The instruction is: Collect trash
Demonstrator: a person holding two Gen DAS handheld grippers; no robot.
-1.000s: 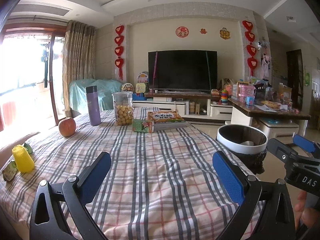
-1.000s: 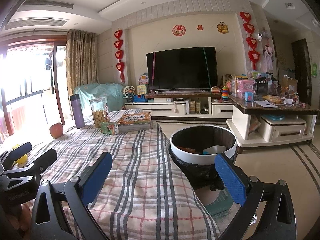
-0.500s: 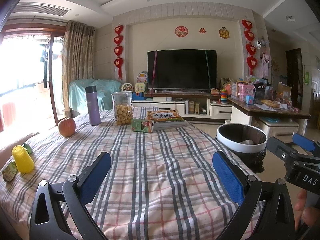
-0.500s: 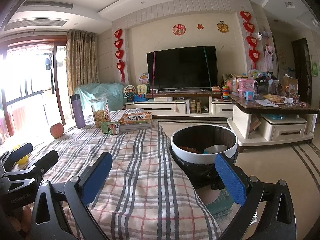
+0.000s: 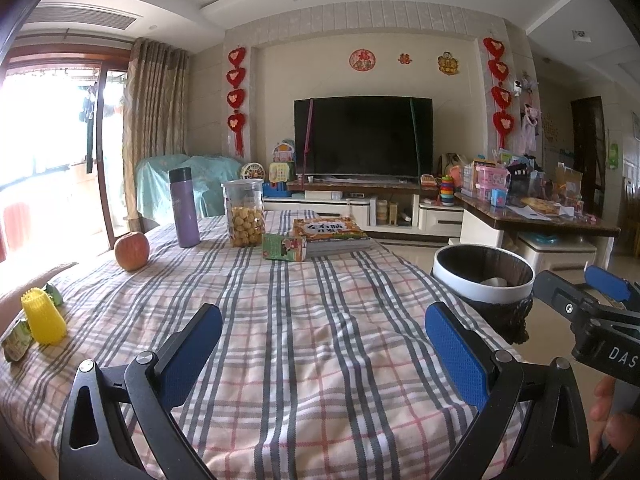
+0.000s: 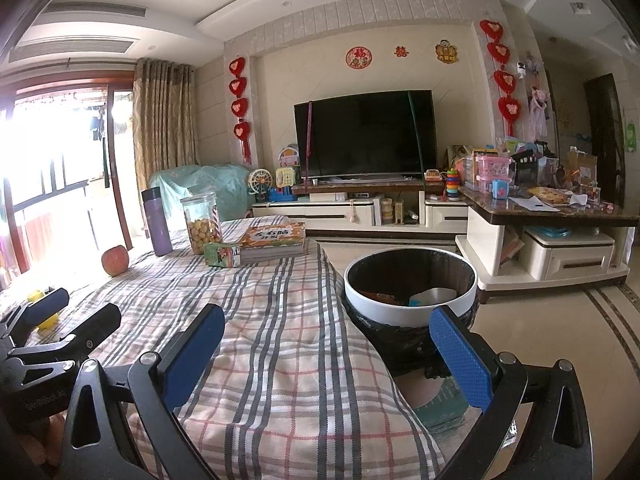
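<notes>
While we hold both tongs wide apart and empty over the plaid-covered worktop [image 5: 320, 320], the left tongs [image 5: 323, 346] face down its length and the right tongs [image 6: 327, 346] hang over its right edge. Our trash bin [image 6: 411, 312] stands on the floor just beside that edge, with scraps already inside. On the worktop's far left lie a yellow ridged cup [image 5: 43, 317] and a green wrapper [image 5: 17, 340] touching it. Farther off sit an apple [image 5: 132, 251], a purple flask [image 5: 184, 208], a snack jar [image 5: 244, 213], a small green carton [image 5: 285, 247] and books [image 5: 332, 232].
</notes>
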